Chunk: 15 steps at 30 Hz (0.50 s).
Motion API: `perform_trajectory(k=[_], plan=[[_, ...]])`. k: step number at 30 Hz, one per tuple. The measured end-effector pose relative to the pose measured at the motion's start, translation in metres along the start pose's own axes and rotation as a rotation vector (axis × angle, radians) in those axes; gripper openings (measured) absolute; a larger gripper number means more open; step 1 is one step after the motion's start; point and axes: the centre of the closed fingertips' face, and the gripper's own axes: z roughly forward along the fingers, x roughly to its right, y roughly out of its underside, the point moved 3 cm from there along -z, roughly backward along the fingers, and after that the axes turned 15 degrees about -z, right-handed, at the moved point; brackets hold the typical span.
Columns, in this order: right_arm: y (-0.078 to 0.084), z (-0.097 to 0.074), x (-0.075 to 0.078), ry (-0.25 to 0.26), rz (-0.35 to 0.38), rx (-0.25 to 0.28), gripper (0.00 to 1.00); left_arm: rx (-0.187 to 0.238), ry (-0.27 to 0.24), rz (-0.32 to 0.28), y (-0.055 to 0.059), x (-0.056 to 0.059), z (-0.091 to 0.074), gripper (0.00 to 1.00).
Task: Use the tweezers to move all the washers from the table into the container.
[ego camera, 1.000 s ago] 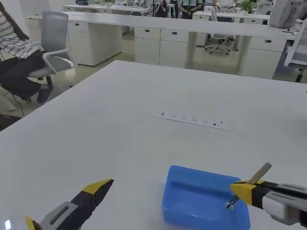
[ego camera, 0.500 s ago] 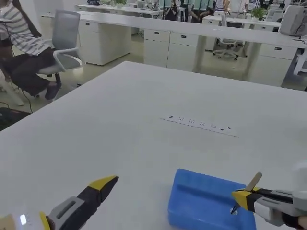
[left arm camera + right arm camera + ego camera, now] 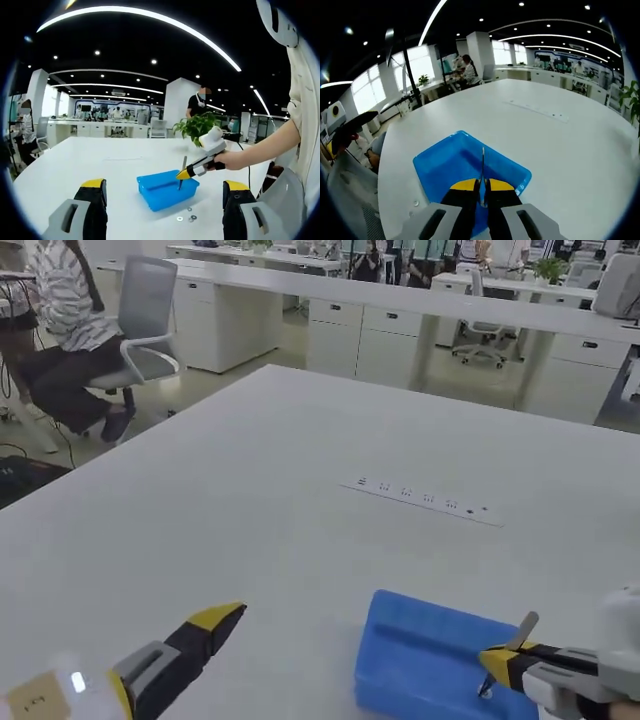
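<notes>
Washers [image 3: 186,218] lie on the worktop [image 3: 100,160] just beside the blue container [image 3: 445,160]. Right claw [image 3: 481,186] is pinched narrow on the tweezers [image 3: 482,161], their tips over the container. Left claw [image 3: 163,186] gapes wide, empty.

The left gripper [image 3: 164,186] had two broad black fingers [image 3: 92,202] capped in yellow, each with a grey plate and a dark slot lower down. In the head view, its body carried a small white light [image 3: 78,681] and a tan label [image 3: 36,702]. The right gripper [image 3: 482,186] had matching colours and a pale grey body [image 3: 585,680]. The person wore a cream top [image 3: 301,100] with a short sleeve.
</notes>
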Motion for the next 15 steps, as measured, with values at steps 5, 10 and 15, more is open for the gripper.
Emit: perform_trajectory(k=[5,10,15], plan=[[0.000,-0.003,0.004,0.006,-0.009,0.010,0.04,-0.017,-0.007,-0.004,0.003,-0.001,0.000,0.98],[-0.013,-0.015,-0.004,0.011,0.001,0.059,0.04,-0.026,-0.019,0.003,0.004,-0.003,0.000,0.98],[-0.026,-0.032,-0.016,0.007,-0.001,0.120,0.04,-0.056,-0.015,-0.013,0.008,-0.003,0.002,0.97]])
